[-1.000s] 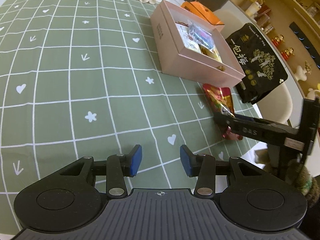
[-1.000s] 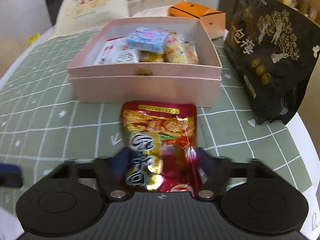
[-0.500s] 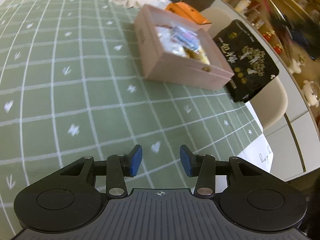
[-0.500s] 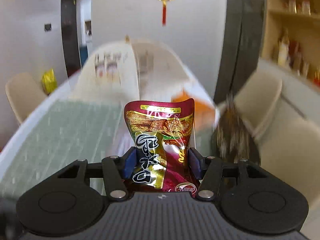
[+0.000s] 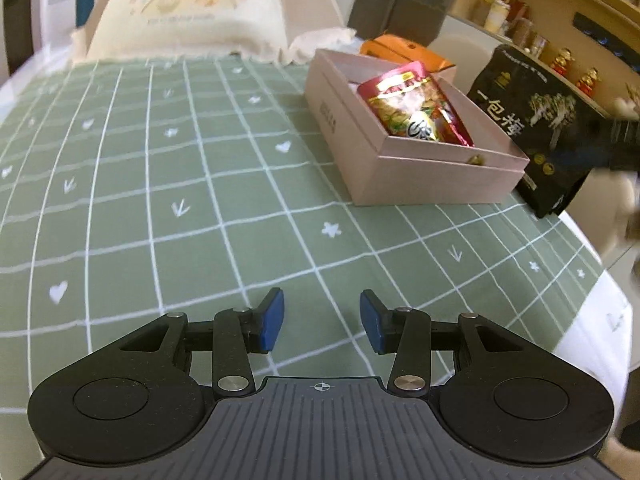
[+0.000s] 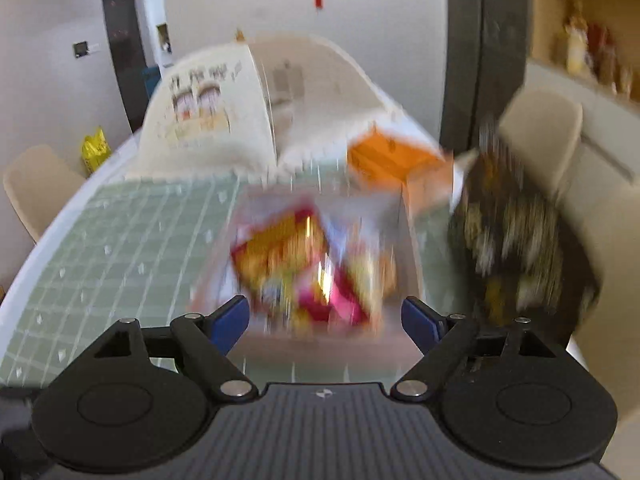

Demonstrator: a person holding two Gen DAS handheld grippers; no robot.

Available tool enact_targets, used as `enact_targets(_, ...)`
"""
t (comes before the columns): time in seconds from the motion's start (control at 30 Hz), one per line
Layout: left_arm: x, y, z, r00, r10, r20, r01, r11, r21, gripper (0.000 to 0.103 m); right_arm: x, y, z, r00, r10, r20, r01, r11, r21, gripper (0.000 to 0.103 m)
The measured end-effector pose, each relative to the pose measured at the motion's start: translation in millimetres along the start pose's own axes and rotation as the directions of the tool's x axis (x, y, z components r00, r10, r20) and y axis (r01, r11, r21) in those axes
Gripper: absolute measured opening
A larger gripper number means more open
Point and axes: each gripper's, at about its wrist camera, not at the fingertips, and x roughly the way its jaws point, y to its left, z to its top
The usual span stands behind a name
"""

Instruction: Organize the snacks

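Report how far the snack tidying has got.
Done: the red pouch lies in the pink box. In hand: nothing; the right gripper is opening with nothing between its pads, and the left gripper is empty. Left: the black bag leans beside the box, perhaps next.

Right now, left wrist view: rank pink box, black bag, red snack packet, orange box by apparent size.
1. pink box
2. black bag
3. red snack packet
4. orange box, mostly hidden behind the pink box, so true size is unsure.

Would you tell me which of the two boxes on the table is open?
The pink box, holding the red snack packet; the orange box behind it is closed.
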Motion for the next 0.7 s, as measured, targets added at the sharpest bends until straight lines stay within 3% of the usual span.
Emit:
enact_targets(0.2,15.3,-22.7,-1.7,0.996,0.033,0.081,-0.04,0.996,0.085,0.053,29.7,-0.5,-66.2,0.996,-0.024,-0.091,0.034,0.993,0.114,0.084)
enact_targets(0.33,26.8,-31.6,1.1,0.989,0.064,0.133,-0.076,0.993,0.091,0.053,42.3,4.7,-84.3,0.992,-0.048,-0.119,0.058,0.995,0.081,0.085)
enact_targets(0.4,31.0,-35.1,-0.6,0.983,0.081,0.162,-0.098,0.99,0.101,0.053,45.5,10.1,-90.4,0.989,-0.103,-0.107,0.106,0.994,0.021,0.088)
enact_targets(0.47,32.7,-38.3,-4.0,0.978,0.096,0.187,-0.118,0.987,0.112,0.054,47.6,12.8,-92.9,0.982,-0.168,-0.084,0.168,0.986,-0.011,0.103)
enact_targets(0.7,36.7,-46.8,-5.6,0.973,0.113,0.202,-0.142,0.981,0.134,0.062,44.1,1.5,-104.9,0.977,-0.211,-0.014,0.212,0.973,0.091,0.103)
